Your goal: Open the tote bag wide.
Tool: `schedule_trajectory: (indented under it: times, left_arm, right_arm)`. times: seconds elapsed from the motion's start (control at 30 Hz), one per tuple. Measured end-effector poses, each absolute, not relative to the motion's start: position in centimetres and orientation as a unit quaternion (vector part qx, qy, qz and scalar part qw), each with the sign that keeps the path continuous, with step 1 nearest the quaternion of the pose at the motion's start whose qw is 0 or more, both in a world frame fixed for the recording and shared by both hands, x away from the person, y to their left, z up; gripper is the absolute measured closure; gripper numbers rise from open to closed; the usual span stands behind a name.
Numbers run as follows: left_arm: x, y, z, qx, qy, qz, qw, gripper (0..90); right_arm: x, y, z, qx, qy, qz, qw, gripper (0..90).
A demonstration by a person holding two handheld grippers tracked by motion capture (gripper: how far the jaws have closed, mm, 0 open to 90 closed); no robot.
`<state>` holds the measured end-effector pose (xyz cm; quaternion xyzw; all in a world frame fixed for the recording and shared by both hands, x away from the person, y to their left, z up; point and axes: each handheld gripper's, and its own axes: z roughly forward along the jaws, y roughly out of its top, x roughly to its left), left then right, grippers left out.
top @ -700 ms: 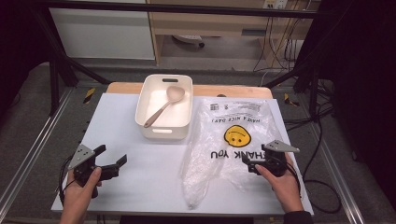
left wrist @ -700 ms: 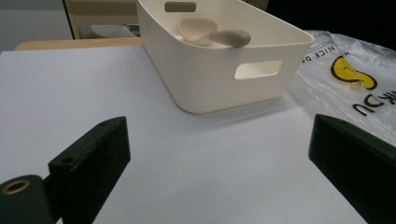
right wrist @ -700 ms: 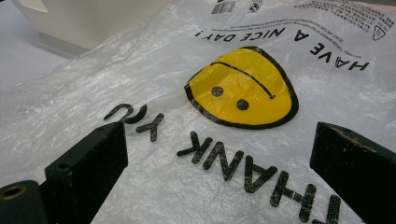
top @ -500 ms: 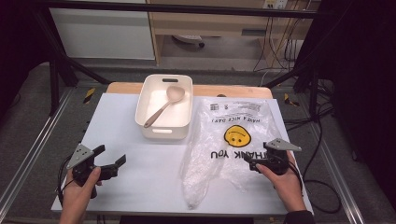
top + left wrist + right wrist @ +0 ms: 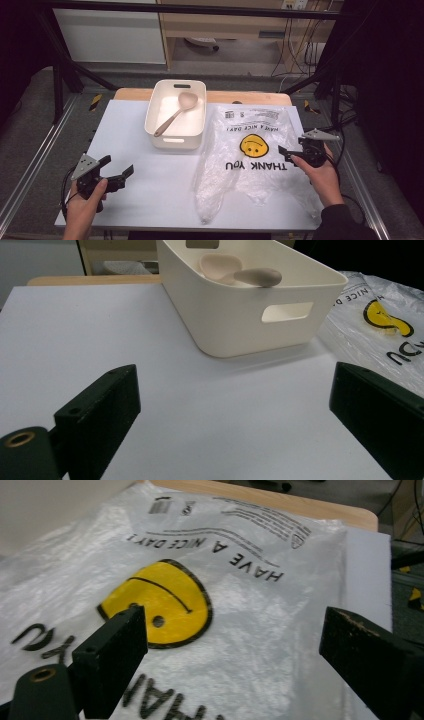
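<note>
A clear plastic bag [image 5: 250, 155] with a yellow smiley face [image 5: 160, 605] and black lettering lies flat on the right half of the white table [image 5: 150, 185]. A white bin [image 5: 176, 117] stands at the back centre with a beige spoon [image 5: 175, 112] leaning inside it; the bin [image 5: 250, 300] and the spoon [image 5: 240, 272] also appear in the left gripper view. My left gripper [image 5: 117, 170] hovers open over bare table at the front left. My right gripper [image 5: 287, 152] is open just above the bag's right side, near the smiley, nothing between its jaws.
Metal frame rails [image 5: 30, 165] run along both sides of the table. A wooden strip [image 5: 240, 97] edges the far side. Cables [image 5: 295, 50] hang on the floor behind. Bare tabletop [image 5: 100, 340] lies between the left gripper and the bin.
My right gripper has shifted a little farther from me over the bag. The left gripper has barely moved. The bag, bin and spoon lie as before.
</note>
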<state>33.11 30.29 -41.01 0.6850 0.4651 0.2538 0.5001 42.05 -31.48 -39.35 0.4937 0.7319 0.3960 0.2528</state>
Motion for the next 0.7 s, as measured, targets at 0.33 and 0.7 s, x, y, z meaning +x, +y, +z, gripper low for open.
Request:
schedule_trajectory:
  times: [0.33, 0.7]
  left_arm:
    - [33.2, 30.1, -41.2, 0.696, 0.465, 0.248, 0.488, 6.1]
    - [33.3, 29.9, -41.3, 0.701, 0.463, 0.247, 0.482, 6.4]
  right_arm:
    - [45.6, -34.0, -40.0, 0.518, 0.73, 0.373, 0.246, 17.8]
    - [47.3, -35.0, -41.9, 0.543, 0.731, 0.349, 0.222, 26.2]
